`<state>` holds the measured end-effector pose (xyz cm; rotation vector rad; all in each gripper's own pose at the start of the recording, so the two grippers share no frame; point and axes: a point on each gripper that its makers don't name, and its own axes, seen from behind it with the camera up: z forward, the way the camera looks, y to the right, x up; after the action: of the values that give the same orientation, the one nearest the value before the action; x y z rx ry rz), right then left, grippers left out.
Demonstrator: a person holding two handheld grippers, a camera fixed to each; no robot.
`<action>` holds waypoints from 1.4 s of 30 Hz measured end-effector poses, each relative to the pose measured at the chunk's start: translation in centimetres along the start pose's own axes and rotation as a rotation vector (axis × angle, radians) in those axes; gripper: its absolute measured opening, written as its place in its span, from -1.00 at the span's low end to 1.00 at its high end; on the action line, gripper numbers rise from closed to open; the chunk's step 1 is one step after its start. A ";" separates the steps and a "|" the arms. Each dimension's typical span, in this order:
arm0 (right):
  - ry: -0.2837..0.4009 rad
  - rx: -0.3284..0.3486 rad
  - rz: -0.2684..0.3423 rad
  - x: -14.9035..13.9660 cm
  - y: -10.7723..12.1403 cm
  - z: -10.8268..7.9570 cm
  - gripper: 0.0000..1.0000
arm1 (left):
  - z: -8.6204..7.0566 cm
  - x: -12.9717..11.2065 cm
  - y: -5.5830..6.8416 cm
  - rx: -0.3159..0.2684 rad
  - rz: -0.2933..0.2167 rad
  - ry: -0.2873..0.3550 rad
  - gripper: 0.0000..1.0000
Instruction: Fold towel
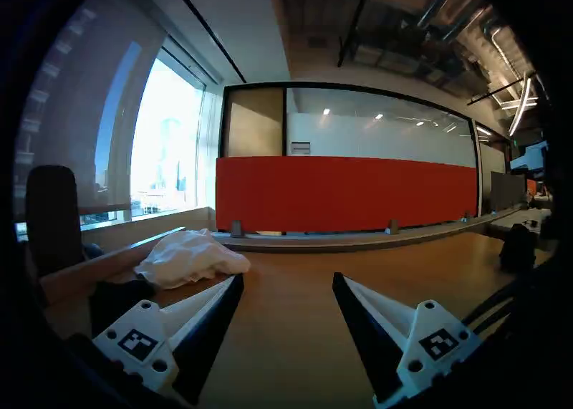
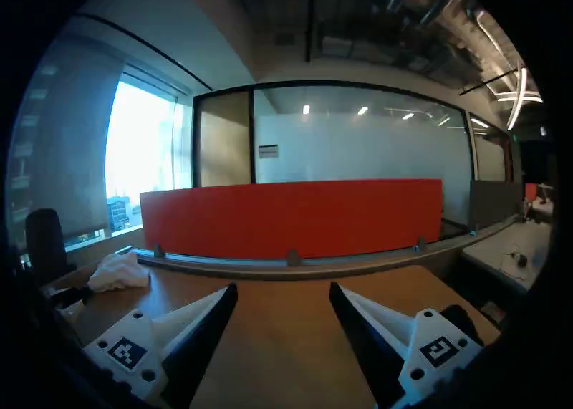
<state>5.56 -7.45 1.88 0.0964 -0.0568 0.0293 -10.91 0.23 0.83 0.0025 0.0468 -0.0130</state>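
Note:
A crumpled white towel [image 1: 190, 258] lies in a heap on the wooden desk [image 1: 301, 316], ahead and to the left of my left gripper [image 1: 288, 284]. That gripper is open, fingers wide apart with bare desk between them. In the right gripper view the same towel [image 2: 118, 271] sits far off at the left of the desk [image 2: 286, 337]. My right gripper [image 2: 283, 292] is also open and holds nothing, well to the right of the towel.
A red partition [image 1: 344, 193] [image 2: 294, 217] runs along the desk's far edge. A dark chair back [image 1: 51, 215] stands at the left by the window. A dark object [image 1: 517, 248] sits at the desk's right side. Another desk [image 2: 512, 248] stands farther right.

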 end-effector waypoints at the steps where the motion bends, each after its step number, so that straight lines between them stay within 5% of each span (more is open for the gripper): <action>1: 0.000 0.002 -0.001 -0.2 0.0 0.1 0.99 | 0.0 -0.2 0.1 -0.001 0.005 0.003 0.84; 21: -0.005 0.011 -0.007 -2.4 0.3 0.7 0.99 | 0.1 -2.6 -0.1 -0.001 0.024 0.017 0.84; 42: 0.005 0.010 -0.009 -0.9 -0.1 0.3 0.99 | 0.5 -3.3 -0.2 -0.011 0.009 -0.006 0.85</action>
<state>4.67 -7.56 2.08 0.1069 -0.0512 0.0207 -14.16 0.12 1.44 -0.0080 0.0407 -0.0036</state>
